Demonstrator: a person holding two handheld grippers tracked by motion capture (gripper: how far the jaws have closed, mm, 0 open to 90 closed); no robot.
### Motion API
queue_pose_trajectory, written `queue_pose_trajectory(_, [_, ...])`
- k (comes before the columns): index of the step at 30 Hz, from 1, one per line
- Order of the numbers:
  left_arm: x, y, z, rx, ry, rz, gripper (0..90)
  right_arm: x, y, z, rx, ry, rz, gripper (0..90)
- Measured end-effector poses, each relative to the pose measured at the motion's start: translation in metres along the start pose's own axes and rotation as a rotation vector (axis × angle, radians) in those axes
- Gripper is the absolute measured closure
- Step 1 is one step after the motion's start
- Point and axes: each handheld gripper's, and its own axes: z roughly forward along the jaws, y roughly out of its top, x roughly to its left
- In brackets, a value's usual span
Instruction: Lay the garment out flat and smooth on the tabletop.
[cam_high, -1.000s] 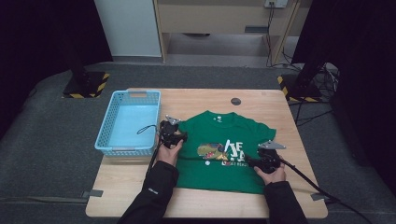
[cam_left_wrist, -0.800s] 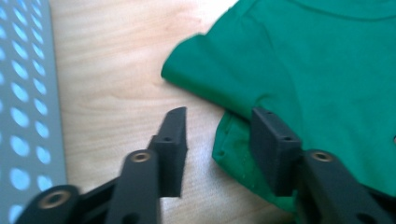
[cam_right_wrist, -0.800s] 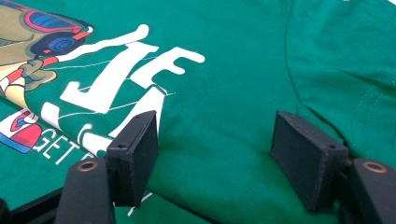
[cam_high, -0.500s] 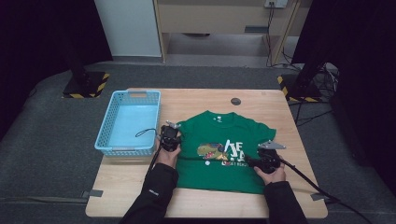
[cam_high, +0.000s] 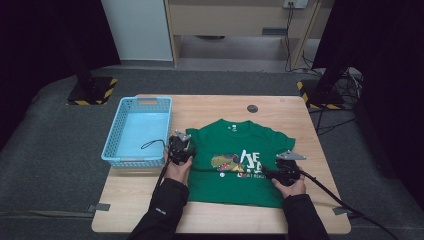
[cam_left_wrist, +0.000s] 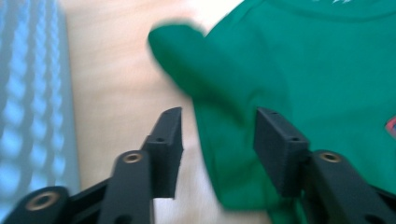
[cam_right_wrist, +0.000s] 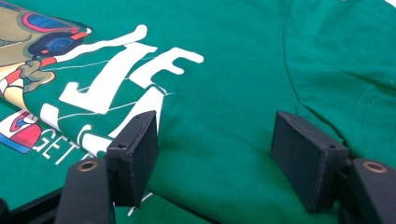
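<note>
A green T-shirt (cam_high: 235, 167) with a dinosaur print and white letters lies flat on the wooden table (cam_high: 225, 107). My left gripper (cam_high: 178, 150) is at the shirt's left sleeve. In the left gripper view its jaws (cam_left_wrist: 218, 135) have just been opening, and the sleeve (cam_left_wrist: 219, 84) lies loose between them, untouched by the pads. My right gripper (cam_high: 270, 174) rests low over the shirt's right side. In the right gripper view it (cam_right_wrist: 215, 140) stands open over the green cloth (cam_right_wrist: 233, 56), beside the white letters (cam_right_wrist: 107, 79).
A light blue plastic basket (cam_high: 111, 150) stands at the table's left, close to my left gripper, with a cable loop hanging over its near corner. A small black disc (cam_high: 252, 108) sits near the table's far edge. Dark stands with striped bases flank the table.
My left gripper has slid a little toward the person at the sleeve. The right hand and the shirt's body have stayed put.
</note>
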Motion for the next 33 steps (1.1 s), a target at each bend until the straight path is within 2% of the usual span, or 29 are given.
queue_pose_trajectory(1, [0.000,0.002,0.003,-0.014,-0.027,0.010,50.5,0.000,0.000,0.000,0.000,0.000,0.000,31.5])
queue_pose_trajectory(3, [0.000,0.005,0.007,-0.020,-0.036,0.006,48.3,0.000,0.000,0.000,0.000,0.000,0.000,31.5])
queue_pose_trajectory(4, [0.000,0.007,0.015,-0.029,-0.089,0.009,48.3,0.000,0.000,0.000,0.000,0.000,0.000,31.5])
queue_pose_trajectory(7, [-0.002,0.006,0.028,-0.028,-0.121,0.042,46.5,0.000,0.000,0.000,0.000,0.000,0.000,31.5])
queue_pose_trajectory(10, [-0.001,0.003,0.037,0.001,-0.112,0.059,43.4,0.000,0.000,0.000,0.000,0.000,0.000,31.5])
queue_pose_trajectory(15, [0.003,0.003,0.036,0.014,-0.103,0.046,41.4,0.000,0.000,0.000,0.000,0.000,0.000,31.4])
queue_pose_trajectory(18, [0.001,0.005,0.031,0.078,-0.033,0.011,39.2,0.000,0.000,0.000,0.000,0.000,0.001,31.2])
queue_pose_trajectory(20, [0.000,0.005,0.027,0.110,-0.014,-0.012,35.3,0.000,0.000,0.000,0.001,-0.003,0.003,30.4])
queue_pose_trajectory(21, [-0.003,0.004,0.023,0.135,-0.002,-0.038,34.5,0.000,0.000,0.000,0.001,-0.003,0.003,30.3])
queue_pose_trajectory(22, [-0.003,0.004,0.022,0.137,0.004,-0.022,33.6,0.000,0.000,0.000,0.001,-0.003,0.003,30.2])
queue_pose_trajectory(24, [-0.005,0.006,0.020,0.104,-0.012,0.000,31.4,0.000,0.000,0.000,0.001,-0.004,0.004,30.0])
queue_pose_trajectory(27, [-0.010,0.010,0.016,-0.008,-0.044,0.040,29.3,0.000,0.000,0.000,0.004,0.003,0.002,26.5])
queue_pose_trajectory(28, [-0.013,0.012,0.016,-0.053,-0.068,0.060,28.7,0.000,0.000,0.000,0.003,0.006,0.001,25.5])
queue_pose_trajectory(31, [-0.018,0.017,0.024,-0.071,-0.121,0.099,28.5,-0.001,0.002,-0.004,-0.040,-0.005,-0.011,23.6])
queue_pose_trajectory(33, [-0.019,0.019,0.034,-0.054,-0.144,0.096,28.2,-0.002,0.004,-0.006,-0.050,-0.004,-0.007,21.9])
